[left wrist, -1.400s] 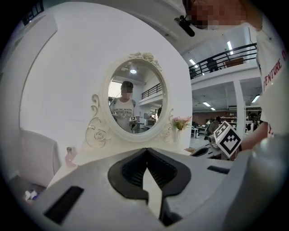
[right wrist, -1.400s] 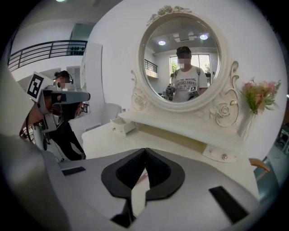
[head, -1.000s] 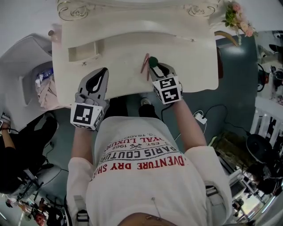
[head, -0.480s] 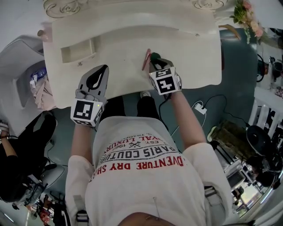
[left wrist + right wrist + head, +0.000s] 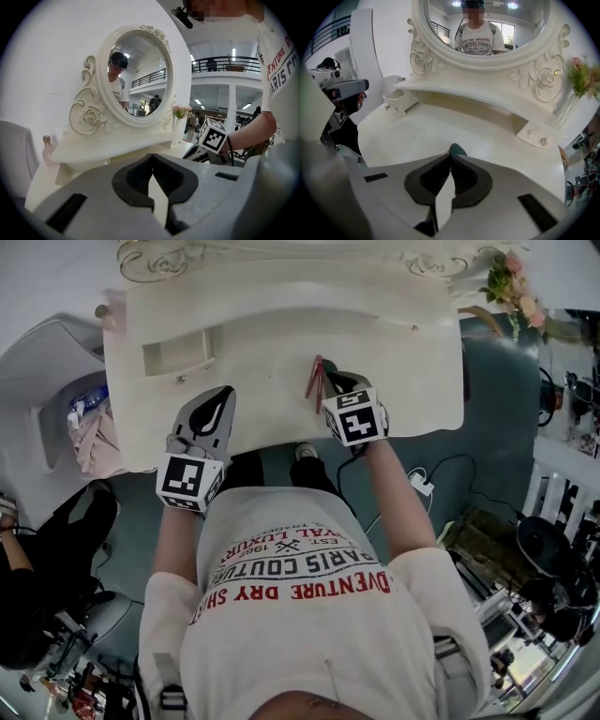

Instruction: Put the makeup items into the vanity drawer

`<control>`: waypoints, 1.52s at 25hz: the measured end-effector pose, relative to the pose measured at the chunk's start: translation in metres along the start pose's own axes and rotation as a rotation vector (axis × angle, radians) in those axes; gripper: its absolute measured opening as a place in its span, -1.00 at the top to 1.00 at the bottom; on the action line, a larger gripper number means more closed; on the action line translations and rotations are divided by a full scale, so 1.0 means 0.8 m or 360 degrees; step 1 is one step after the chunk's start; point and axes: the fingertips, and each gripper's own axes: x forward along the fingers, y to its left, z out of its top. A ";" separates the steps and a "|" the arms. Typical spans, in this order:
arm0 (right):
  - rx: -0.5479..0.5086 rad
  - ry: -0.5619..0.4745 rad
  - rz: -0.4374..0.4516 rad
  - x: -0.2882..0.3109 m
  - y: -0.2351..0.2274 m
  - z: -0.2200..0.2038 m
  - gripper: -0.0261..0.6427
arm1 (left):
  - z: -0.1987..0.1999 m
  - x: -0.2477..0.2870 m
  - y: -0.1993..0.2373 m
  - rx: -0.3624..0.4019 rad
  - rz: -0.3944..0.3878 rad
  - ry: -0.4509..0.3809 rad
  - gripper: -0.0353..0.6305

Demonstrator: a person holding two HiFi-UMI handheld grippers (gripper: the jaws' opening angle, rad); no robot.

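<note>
My right gripper [image 5: 327, 382] points steeply down at the middle of the cream vanity top [image 5: 412, 371]. Its jaws have just been closing and now pinch a dark green makeup item [image 5: 457, 150], whose rounded tip pokes out past the fingertips in the right gripper view. Thin pink sticks [image 5: 313, 377] lie just left of the gripper. The small vanity drawer [image 5: 176, 352] stands pulled open at the back left, also seen as drawer [image 5: 398, 101]. My left gripper [image 5: 222, 396] hovers shut and empty over the front edge of the top.
An oval mirror [image 5: 136, 75] in a carved frame rises behind the shelf. A flower vase [image 5: 507, 284] stands at the back right, a pink bottle [image 5: 108, 312] at the back left. A second drawer [image 5: 534, 134] on the right is closed. A seated person [image 5: 37, 549] is at the left.
The right gripper's jaws have closed over the green item, which showed openly a second ago. The left gripper has sunk slightly towards the table edge.
</note>
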 end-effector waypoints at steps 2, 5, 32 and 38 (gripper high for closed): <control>-0.0014 -0.0036 -0.0013 -0.009 0.002 0.015 0.89 | 0.007 -0.007 0.004 0.0003 0.0009 -0.0019 0.87; -0.0043 -0.0092 -0.0029 -0.022 0.012 0.040 0.89 | 0.019 -0.020 0.012 0.0025 0.0020 -0.0051 0.87; -0.0566 -0.0266 0.0355 0.051 0.304 0.257 0.89 | 0.015 -0.200 0.206 -0.0001 0.0397 -0.0123 0.87; -0.0571 -0.0210 0.0414 0.078 0.328 0.256 0.85 | -0.004 -0.219 0.232 -0.0051 0.0444 -0.0111 0.87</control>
